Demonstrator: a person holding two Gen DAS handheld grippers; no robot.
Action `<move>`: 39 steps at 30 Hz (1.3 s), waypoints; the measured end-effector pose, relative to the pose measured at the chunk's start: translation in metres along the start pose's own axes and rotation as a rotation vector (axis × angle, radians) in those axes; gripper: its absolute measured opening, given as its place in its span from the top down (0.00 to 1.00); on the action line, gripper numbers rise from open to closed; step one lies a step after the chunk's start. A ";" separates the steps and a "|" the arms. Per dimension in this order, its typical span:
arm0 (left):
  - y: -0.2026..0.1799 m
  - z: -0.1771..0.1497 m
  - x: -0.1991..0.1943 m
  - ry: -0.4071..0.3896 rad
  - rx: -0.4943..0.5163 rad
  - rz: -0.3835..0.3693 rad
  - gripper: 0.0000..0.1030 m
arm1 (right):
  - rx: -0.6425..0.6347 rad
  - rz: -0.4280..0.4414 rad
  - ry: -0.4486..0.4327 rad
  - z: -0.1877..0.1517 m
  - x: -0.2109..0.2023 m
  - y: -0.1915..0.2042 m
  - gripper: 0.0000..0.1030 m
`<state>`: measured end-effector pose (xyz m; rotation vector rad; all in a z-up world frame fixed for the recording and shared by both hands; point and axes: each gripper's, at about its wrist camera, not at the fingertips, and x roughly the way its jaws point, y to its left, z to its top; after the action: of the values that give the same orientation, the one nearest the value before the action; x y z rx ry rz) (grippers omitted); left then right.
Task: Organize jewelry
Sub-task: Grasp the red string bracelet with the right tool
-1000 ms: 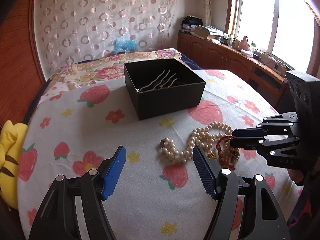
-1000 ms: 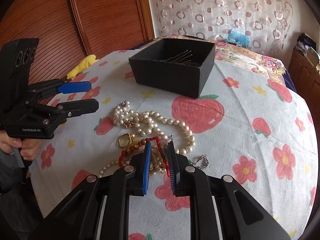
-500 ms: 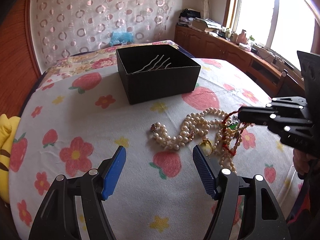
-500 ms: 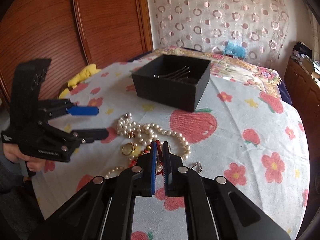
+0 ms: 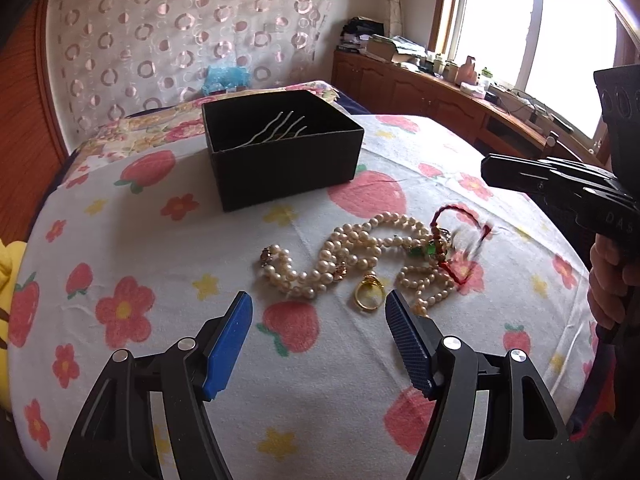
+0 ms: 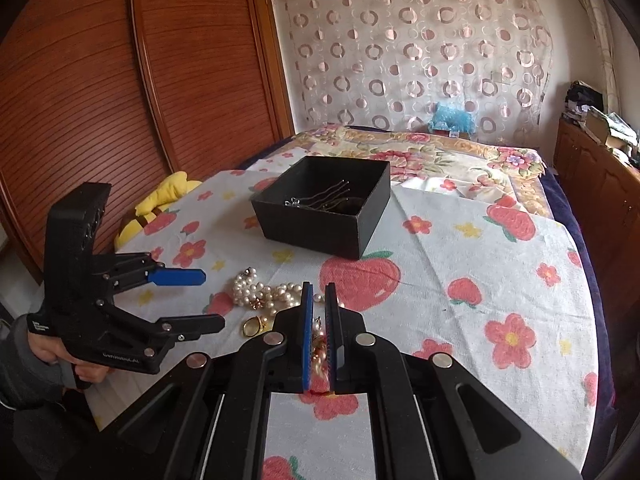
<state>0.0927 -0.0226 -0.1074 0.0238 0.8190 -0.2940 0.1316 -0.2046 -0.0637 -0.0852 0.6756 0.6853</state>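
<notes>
Beyond my right claw (image 6: 319, 300), pressed together on the red-corded bracelet (image 5: 460, 236), the black box (image 6: 326, 210) lies ahead, slightly left; my left claw (image 5: 318, 320) hangs spread over the gold ring (image 5: 369, 296).

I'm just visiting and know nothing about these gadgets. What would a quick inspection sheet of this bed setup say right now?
Surface: strawberry-print cloth spread over the bed.
Job's things: black box, open, with wavy hairpins inside; pearl necklace and gold ring lying on the cloth; red cord bracelet partly lifted and blurred.
Clutter: yellow plush toy at the bed's edge.
Grippers: left gripper open, above the cloth near the ring; right gripper shut on the red cord bracelet.
Cables: nothing seen.
Surroundings: wooden wardrobe, circle-patterned curtain, window, cluttered wooden sideboard.
</notes>
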 end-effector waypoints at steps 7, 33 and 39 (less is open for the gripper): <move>-0.022 -0.007 0.003 0.026 0.032 -0.053 0.38 | -0.002 -0.051 0.015 -0.007 0.004 -0.009 0.96; -0.048 -0.014 0.011 0.072 0.119 -0.058 0.86 | 0.021 -0.105 0.166 -0.040 0.034 -0.035 0.76; -0.053 -0.015 0.013 0.063 0.158 -0.030 0.96 | -0.002 -0.101 0.182 -0.041 0.039 -0.030 0.76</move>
<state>0.0765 -0.0748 -0.1220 0.1696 0.8579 -0.3879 0.1500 -0.2183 -0.1240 -0.1840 0.8400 0.5852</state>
